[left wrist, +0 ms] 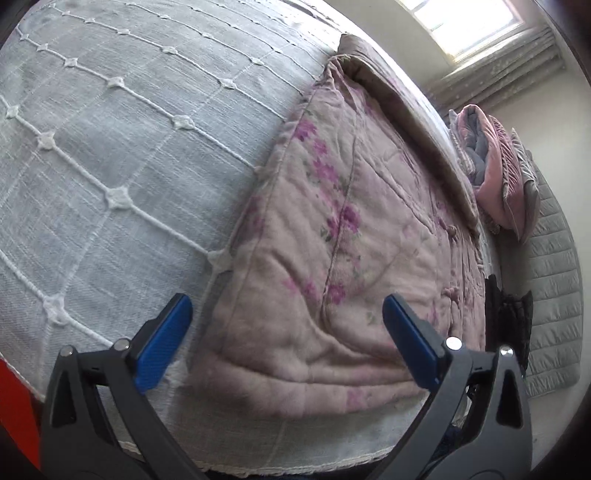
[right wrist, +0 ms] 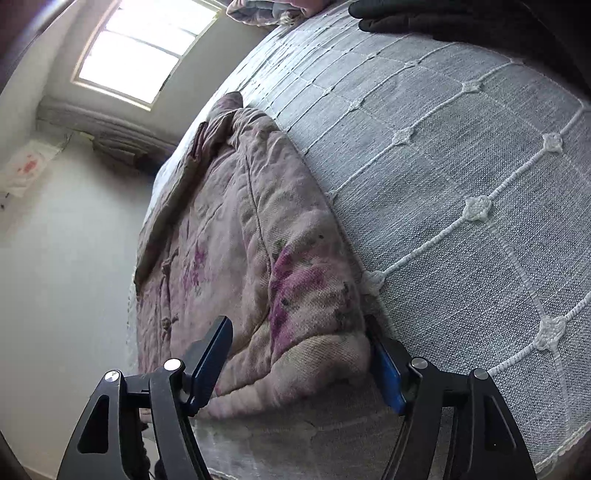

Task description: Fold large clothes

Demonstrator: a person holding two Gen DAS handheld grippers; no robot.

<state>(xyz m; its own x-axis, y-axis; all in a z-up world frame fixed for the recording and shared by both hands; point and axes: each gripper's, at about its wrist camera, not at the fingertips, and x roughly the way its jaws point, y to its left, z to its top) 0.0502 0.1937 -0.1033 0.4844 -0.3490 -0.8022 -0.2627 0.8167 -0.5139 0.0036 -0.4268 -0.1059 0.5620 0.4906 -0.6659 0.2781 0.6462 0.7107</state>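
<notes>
A pink padded garment with purple flowers (left wrist: pixel 332 236) lies flat on a grey bedspread (left wrist: pixel 110 147). My left gripper (left wrist: pixel 288 325) is open, its blue pads hovering just above the garment's near hem. In the right wrist view the same garment (right wrist: pixel 236 236) runs away from me along the bed's left side. My right gripper (right wrist: pixel 299 354) is open with its fingers on either side of the garment's near corner, the right finger (right wrist: pixel 388 373) low against the bedspread (right wrist: pixel 461 184) beside the fabric.
Folded pink and grey bedding (left wrist: pixel 495 173) is piled at the bed's far end beside a quilted grey headboard (left wrist: pixel 554 288). A dark garment (left wrist: pixel 509 314) hangs at the bed's edge; a black one (right wrist: pixel 424 18) lies at the far side. A window (right wrist: pixel 144 48) is in the wall behind.
</notes>
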